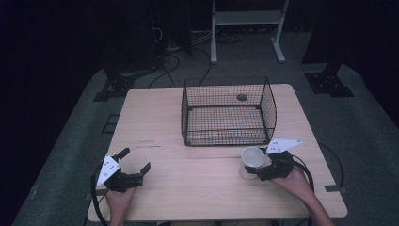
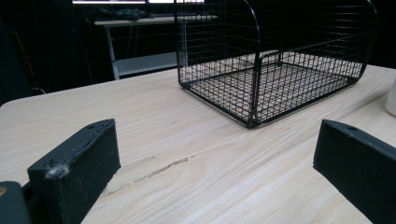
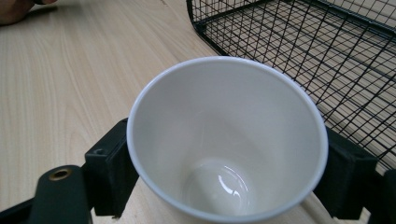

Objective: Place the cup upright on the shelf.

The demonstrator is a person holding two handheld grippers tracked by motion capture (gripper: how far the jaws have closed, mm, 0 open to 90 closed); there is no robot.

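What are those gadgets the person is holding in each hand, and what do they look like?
Each hand holds a black gadget. The left gripper and the right gripper each carry a pale grey three-cornered plate with small dark dots on top. Each ends in two blocky black jaws with matte faces. A black cable loops away from each. The forearms are bare, with no sleeves.

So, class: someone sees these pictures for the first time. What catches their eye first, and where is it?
Probably the black wire basket, empty, in the middle of the far half of the wooden table. Next, the white cup in front of its right corner, gripped on both sides by the right hand-held gripper. The left hand-held gripper sits open at the near left.
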